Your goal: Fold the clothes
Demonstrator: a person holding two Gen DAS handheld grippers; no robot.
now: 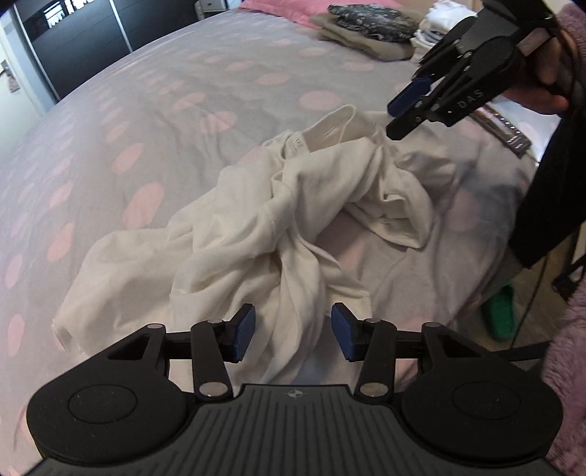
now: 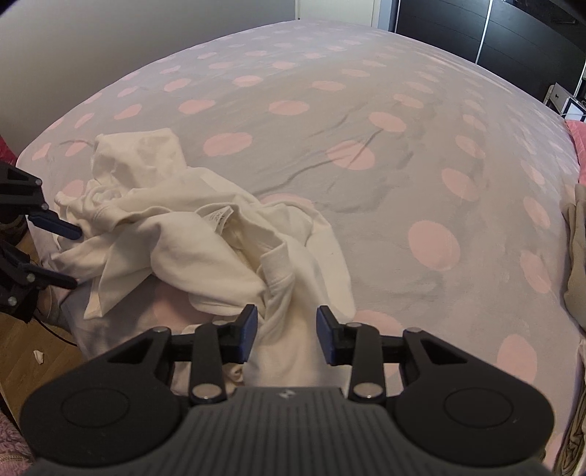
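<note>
While it lies crumpled at the near edge of the bed (image 2: 366, 91), the white garment (image 1: 263, 227) is item one: twisted, bunched, its collar label showing, no fold made in it yet. By my judgement the work on this piece is at its start; it must first be spread flat, then folded, and all of that is left.

Item two, my left gripper (image 1: 293, 331): jaws wide apart, blue pads (image 1: 245, 329) straddling a rope-like twist of the cloth at 6 o'clock in the left wrist view. Fabric lies between the pads, but I cannot tell whether either pad touches it; nothing is clamped.

Item three, my right gripper (image 2: 287, 335): jaws likewise wide, a ribbed cuff or hem running between them at 6 o'clock in its own view. Seen from the left wrist, at 1 o'clock, it angles down to the garment's far edge, tips at or just over the cloth; contact is unclear, no grip taken.

Item four, surroundings: grey bedspread with pink dots; a stack of folded clothes (image 1: 370, 33) at 1 o'clock beyond the garment, well apart from it, suggesting some pieces are finished; dark wardrobe (image 1: 73, 44) at 11 o'clock.
</note>
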